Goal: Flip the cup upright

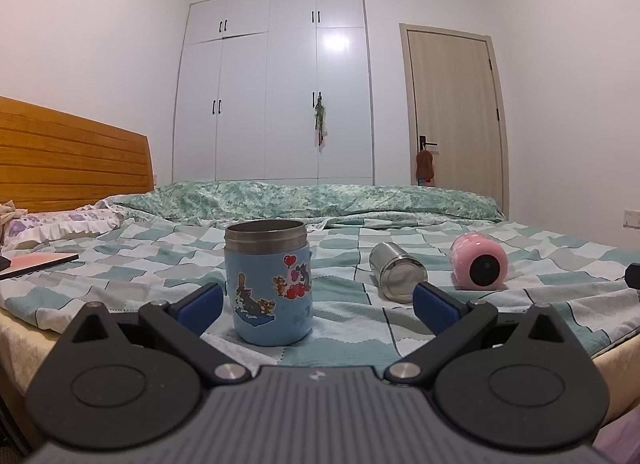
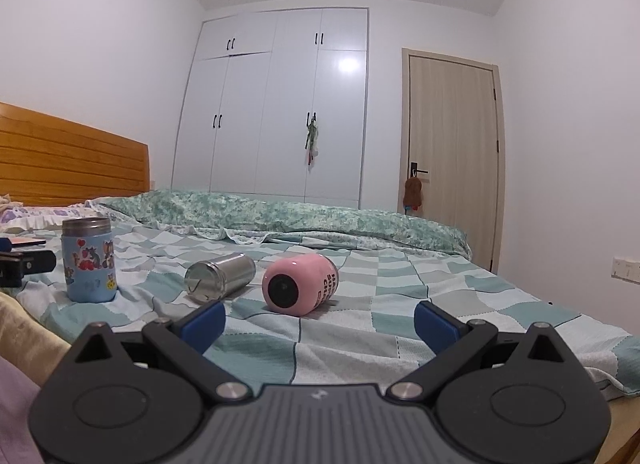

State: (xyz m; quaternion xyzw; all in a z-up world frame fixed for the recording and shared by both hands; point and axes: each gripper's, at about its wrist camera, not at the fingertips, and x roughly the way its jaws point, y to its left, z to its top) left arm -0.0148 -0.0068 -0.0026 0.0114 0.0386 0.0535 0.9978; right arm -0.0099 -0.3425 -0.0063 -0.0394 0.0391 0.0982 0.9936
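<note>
Checked bedspread (image 2: 360,328) holds upright blue cup (image 1: 269,282), toppled pink cup (image 2: 298,284).

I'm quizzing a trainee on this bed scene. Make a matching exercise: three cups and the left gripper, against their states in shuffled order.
Things:
1. blue cartoon cup
2. steel cup
3. pink cup
4. left gripper

States:
A. lying on its side, dark end toward the camera
B. open, holding nothing
C. standing upright, mouth up
D. lying on its side, shiny metal

Pairs: 1-C, 2-D, 3-A, 4-B
</note>
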